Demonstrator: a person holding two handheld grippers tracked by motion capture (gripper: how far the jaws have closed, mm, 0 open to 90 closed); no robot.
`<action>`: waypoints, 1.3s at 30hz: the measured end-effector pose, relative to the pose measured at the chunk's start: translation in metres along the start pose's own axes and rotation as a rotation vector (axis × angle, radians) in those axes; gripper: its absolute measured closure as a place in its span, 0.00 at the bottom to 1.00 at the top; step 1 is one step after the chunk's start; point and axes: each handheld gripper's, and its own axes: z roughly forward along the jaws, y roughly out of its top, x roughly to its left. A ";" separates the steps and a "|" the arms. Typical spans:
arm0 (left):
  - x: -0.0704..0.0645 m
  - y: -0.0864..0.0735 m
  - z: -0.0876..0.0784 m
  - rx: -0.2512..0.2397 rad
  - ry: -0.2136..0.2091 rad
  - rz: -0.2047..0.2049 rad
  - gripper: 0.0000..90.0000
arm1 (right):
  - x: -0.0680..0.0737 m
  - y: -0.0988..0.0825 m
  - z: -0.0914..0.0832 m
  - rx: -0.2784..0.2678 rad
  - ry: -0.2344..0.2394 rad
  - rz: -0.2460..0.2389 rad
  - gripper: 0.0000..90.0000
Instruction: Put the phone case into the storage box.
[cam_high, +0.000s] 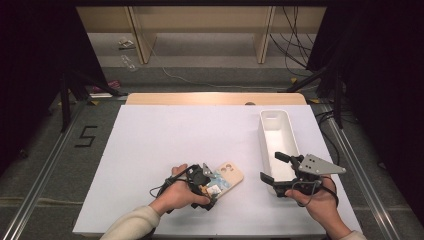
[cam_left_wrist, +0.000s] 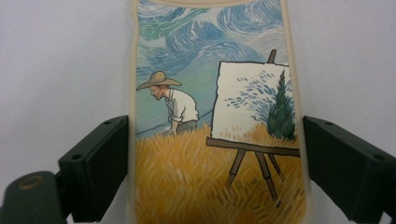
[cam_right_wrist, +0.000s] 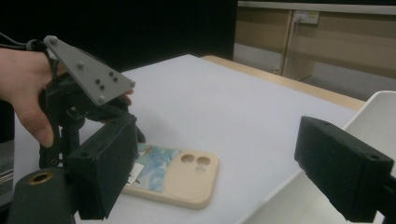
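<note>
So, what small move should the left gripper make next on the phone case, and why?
Probably close the left gripper a little more. Its jaws stand on either side of the phone case, which lies flat on the table; the left jaw sits at the case's edge, but a narrow gap shows at the right one, so it is not yet clamped. The right gripper waits open over the white bin.

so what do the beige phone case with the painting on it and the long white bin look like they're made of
Beige phone case with a painted scene: probably soft silicone or rubbery plastic, matte; its rounded rim and camera holes look moulded, and the picture seems printed on. Long white rectangular bin: likely rigid plastic, smooth with a slight sheen; thin even walls and rounded corners suggest moulding. Neither material is certain from looks alone.
</note>
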 end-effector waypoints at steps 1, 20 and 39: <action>0.000 0.000 0.000 0.000 0.000 0.000 0.12 | 0.000 0.000 0.000 0.000 0.000 0.000 0.16; -0.004 -0.003 -0.014 -0.059 0.003 0.006 0.13 | 0.000 0.000 0.000 -0.006 0.000 0.014 0.16; 0.000 -0.009 -0.042 -0.199 0.058 0.019 0.13 | 0.004 0.005 0.002 -0.023 -0.008 0.014 0.16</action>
